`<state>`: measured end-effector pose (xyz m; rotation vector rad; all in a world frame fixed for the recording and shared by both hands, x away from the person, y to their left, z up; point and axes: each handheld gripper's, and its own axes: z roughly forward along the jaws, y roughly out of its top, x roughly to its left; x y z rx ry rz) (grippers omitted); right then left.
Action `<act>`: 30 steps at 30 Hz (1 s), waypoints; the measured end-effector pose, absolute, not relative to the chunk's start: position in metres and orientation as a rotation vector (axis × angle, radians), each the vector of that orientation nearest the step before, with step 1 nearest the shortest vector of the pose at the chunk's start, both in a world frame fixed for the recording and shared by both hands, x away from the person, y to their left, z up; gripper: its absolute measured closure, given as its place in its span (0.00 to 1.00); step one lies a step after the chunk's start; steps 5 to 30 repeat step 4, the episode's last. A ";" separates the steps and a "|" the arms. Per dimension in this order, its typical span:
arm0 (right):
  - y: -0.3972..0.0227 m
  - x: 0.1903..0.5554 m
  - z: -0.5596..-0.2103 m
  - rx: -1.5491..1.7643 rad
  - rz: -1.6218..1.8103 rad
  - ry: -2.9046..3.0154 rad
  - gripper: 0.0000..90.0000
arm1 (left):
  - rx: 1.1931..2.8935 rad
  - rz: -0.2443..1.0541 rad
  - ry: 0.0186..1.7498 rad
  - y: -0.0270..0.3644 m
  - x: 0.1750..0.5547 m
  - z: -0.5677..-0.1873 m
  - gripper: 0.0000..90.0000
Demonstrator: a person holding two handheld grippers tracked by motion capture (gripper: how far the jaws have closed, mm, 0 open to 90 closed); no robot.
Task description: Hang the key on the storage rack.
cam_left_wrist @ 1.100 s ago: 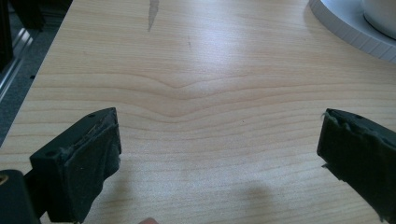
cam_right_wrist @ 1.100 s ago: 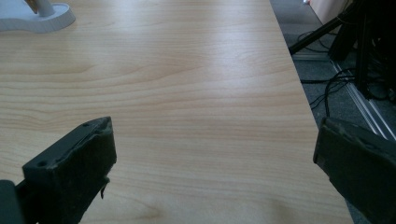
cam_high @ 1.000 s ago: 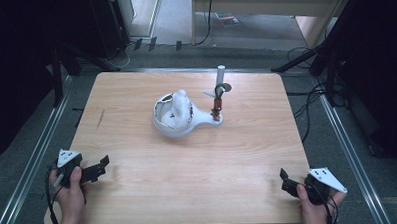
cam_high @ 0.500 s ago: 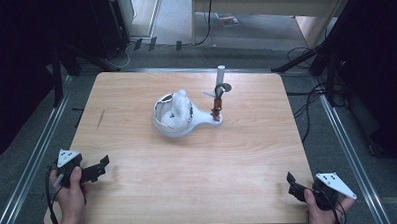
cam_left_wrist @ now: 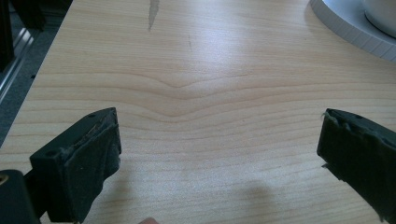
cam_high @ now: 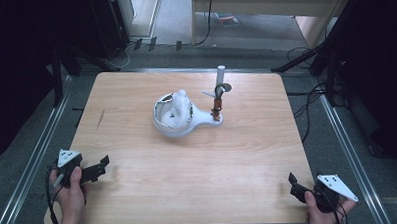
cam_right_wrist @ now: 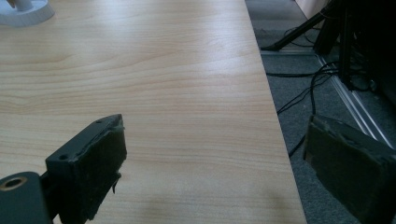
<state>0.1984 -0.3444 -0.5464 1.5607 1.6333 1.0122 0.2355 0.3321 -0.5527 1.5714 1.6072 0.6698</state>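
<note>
A pale wooden desk (cam_high: 188, 162) stood on grey floor (cam_high: 348, 152) in a dark room, with cables (cam_high: 311, 100) trailing along its right side. Near the desk's middle sat a white bowl-shaped holder (cam_high: 175, 115) with an upright post (cam_high: 218, 94) beside it. The left tool (cam_high: 99, 166) lay at the near left edge, the right tool (cam_high: 293, 183) at the near right corner, both with jaws spread wide and empty.

Overhead forward-down; tongs cams low, sharing table (cam_high: 198, 167).

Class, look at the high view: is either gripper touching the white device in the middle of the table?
No: the left gripper and right gripper sit at the table's near edge, well apart from the white device.
</note>
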 end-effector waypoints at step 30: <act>-0.345 0.198 -0.546 1.563 1.018 1.627 0.07 | 1.571 0.667 1.610 0.332 0.236 -0.553 0.00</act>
